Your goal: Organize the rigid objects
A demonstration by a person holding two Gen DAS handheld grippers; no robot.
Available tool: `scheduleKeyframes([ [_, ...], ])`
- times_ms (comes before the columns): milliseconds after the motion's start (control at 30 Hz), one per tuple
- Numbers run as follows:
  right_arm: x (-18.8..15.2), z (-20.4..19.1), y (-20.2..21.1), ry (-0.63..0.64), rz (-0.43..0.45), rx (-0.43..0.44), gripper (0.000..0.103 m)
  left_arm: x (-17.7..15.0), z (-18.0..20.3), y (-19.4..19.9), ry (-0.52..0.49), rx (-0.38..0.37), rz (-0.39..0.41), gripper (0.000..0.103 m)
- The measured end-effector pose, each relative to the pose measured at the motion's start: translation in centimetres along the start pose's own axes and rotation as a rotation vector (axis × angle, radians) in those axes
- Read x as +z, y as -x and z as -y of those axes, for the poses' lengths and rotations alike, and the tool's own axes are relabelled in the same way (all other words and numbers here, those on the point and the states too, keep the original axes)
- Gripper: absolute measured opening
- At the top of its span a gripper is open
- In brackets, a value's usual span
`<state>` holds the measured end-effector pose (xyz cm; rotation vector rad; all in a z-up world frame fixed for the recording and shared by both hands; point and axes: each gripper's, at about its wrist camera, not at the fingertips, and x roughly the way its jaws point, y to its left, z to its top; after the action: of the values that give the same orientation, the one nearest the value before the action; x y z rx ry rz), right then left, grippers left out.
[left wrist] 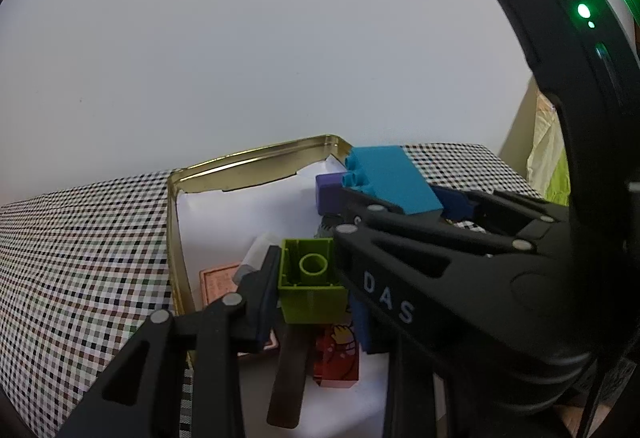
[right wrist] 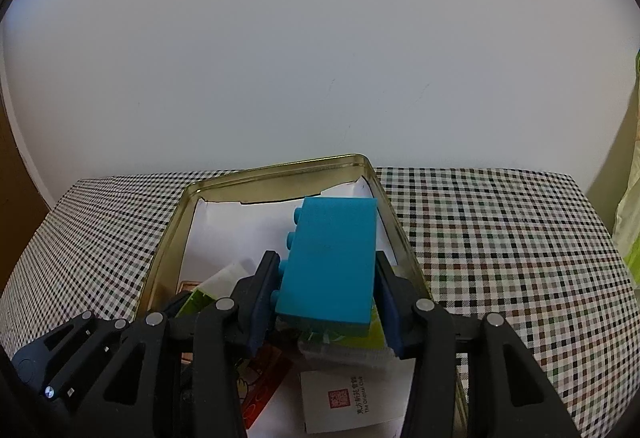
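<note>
Your left gripper (left wrist: 310, 278) is clamped on a green brick (left wrist: 310, 288), hollow underside facing you, above the gold tin (left wrist: 256, 154). Your right gripper (right wrist: 326, 288) grips a blue brick (right wrist: 332, 258) over the same tin, which rests on the checked cloth (right wrist: 500, 230).

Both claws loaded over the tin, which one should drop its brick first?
Right, probably. Its claw holds the blue brick above the tin's open back area. The left claw, holding the green brick, sits lower, under the right claw, over clutter.
</note>
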<state>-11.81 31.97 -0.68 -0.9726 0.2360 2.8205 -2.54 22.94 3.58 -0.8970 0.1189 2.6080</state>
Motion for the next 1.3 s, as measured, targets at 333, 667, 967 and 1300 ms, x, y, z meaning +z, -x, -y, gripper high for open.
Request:
scheduleKeyframes([
  [333,0.0,-0.1,-0.1,0.008,-0.010,0.008,0.049,0.0,0.1,0.1,-0.012,-0.002,0.004,0.030],
  [667,0.1,-0.1,-0.2,0.009,-0.025,0.017,0.055,-0.2,-0.1,0.1,-0.026,0.018,-0.009,0.036],
  [967,-0.1,1.2,1.5,-0.084,0.077,0.025,0.087,0.0,-0.4,1.5,-0.014,0.105,0.066,0.103],
  [1300,-0.2,0.9,1.7,-0.083,0.097,0.012,0.087,0.0,-0.7,1.6,-0.018,0.113,0.072,0.103],
])
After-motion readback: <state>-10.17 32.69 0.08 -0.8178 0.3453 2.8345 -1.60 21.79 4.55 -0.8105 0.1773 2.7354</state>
